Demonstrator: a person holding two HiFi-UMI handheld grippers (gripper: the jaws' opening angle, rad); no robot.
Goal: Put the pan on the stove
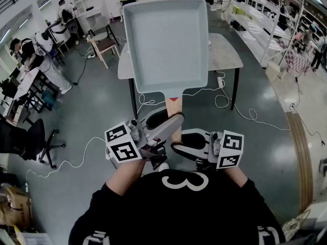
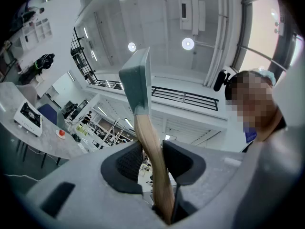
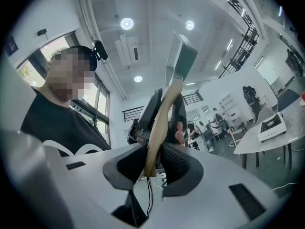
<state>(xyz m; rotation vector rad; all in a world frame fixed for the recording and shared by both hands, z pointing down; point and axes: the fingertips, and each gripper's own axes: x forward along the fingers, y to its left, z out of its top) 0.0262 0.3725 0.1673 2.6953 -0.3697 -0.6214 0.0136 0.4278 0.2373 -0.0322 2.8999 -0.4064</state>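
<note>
A workshop floor with a grey table [image 1: 225,55] lies ahead. The pan [image 1: 166,40] is held in the air before the table, its wooden handle [image 1: 174,117] pinched by the left gripper [image 1: 171,122] and the right gripper [image 1: 180,148]. It should be brought level and lowered squarely onto the stove [image 3: 271,126] on the table. Nothing is carried in it.

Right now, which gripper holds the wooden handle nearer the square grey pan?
The left gripper: its jaws clamp the wooden handle closer to the square grey pan, while the right gripper pinches its free end.
</note>
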